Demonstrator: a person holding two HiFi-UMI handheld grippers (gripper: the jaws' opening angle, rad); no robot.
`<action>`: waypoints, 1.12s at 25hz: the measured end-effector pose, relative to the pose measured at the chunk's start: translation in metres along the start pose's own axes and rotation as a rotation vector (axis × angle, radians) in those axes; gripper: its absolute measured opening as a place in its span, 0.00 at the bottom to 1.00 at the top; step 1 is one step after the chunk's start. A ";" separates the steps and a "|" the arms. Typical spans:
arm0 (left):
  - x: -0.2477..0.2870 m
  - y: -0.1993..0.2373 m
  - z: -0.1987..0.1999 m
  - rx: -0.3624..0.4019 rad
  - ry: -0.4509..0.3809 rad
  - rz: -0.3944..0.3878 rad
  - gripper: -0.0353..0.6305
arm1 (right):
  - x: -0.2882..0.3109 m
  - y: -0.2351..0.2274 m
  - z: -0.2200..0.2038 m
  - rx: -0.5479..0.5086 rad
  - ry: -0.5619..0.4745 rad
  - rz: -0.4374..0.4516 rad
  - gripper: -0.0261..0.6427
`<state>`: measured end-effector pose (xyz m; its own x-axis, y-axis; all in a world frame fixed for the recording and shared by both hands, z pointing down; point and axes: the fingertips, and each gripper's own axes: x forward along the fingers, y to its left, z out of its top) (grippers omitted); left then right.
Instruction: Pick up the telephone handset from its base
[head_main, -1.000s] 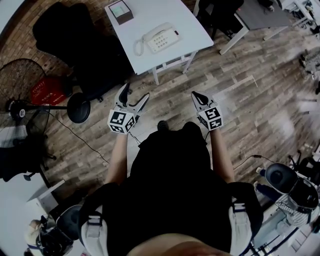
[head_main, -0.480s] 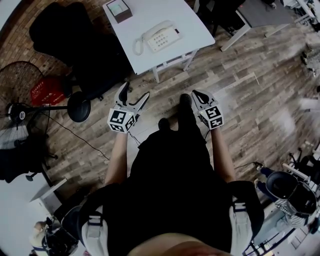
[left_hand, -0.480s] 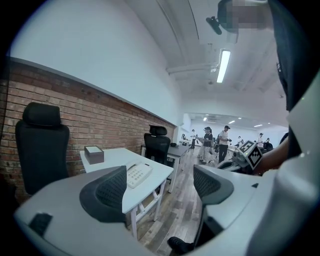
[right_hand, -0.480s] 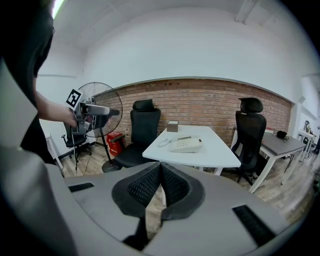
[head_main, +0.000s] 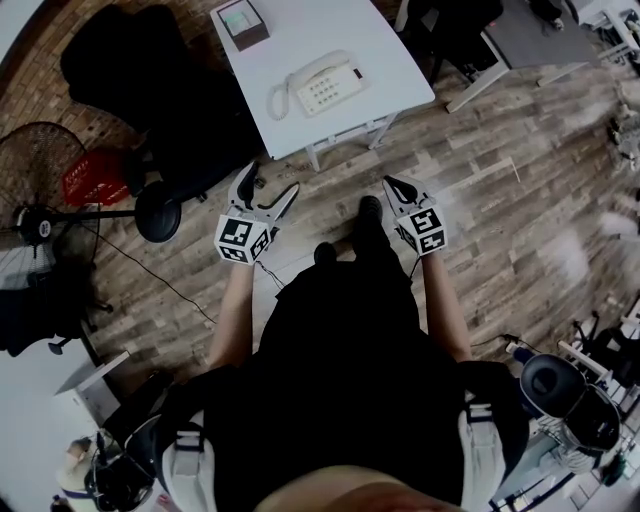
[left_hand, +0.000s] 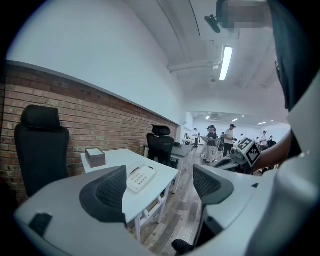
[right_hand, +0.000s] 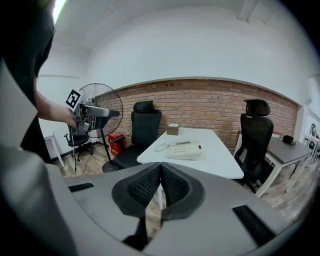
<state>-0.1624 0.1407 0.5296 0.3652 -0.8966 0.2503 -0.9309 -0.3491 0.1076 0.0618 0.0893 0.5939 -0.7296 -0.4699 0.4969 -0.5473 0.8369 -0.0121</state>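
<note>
Approach phase, no contact yet. The telephone (head_main: 325, 88) sits on the white table (head_main: 390, 45), well ahead of both tools. Its handset (head_main: 300, 75) rests in the cradle along the base's left side, and a small brown box (head_main: 242, 22) stands further back on the same top. Compared with a second ago, the table sits slightly lower in the head view, and one shoe (head_main: 369, 210) is now planted forward on the wood floor (head_main: 500, 200). We read this as a step toward the table. The tools themselves hold the same pose as before. The left gripper (head_main: 270, 184) is released, jaws wide apart with nothing between them — its own view frames the phone just past the left pad. The right gripper (head_main: 392, 186) is clenched, pads pressed together on nothing. Both hover over the floor, short of the table edge. Our judgement: the task is barely started and the gap must close further. The open left tool looks the likelier one to take the handset, across its narrow middle — the right would need to open first.
</note>
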 end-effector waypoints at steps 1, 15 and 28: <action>0.003 0.001 0.000 -0.001 0.002 0.003 0.67 | 0.002 -0.003 0.000 -0.001 0.000 0.005 0.04; 0.082 0.021 0.024 -0.012 0.018 0.088 0.67 | 0.044 -0.087 0.025 -0.002 -0.002 0.082 0.04; 0.165 0.003 0.046 -0.033 0.042 0.127 0.67 | 0.072 -0.179 0.046 -0.053 0.017 0.187 0.04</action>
<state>-0.1053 -0.0209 0.5269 0.2447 -0.9209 0.3035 -0.9692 -0.2234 0.1037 0.0882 -0.1070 0.5920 -0.8092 -0.3006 0.5048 -0.3802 0.9230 -0.0598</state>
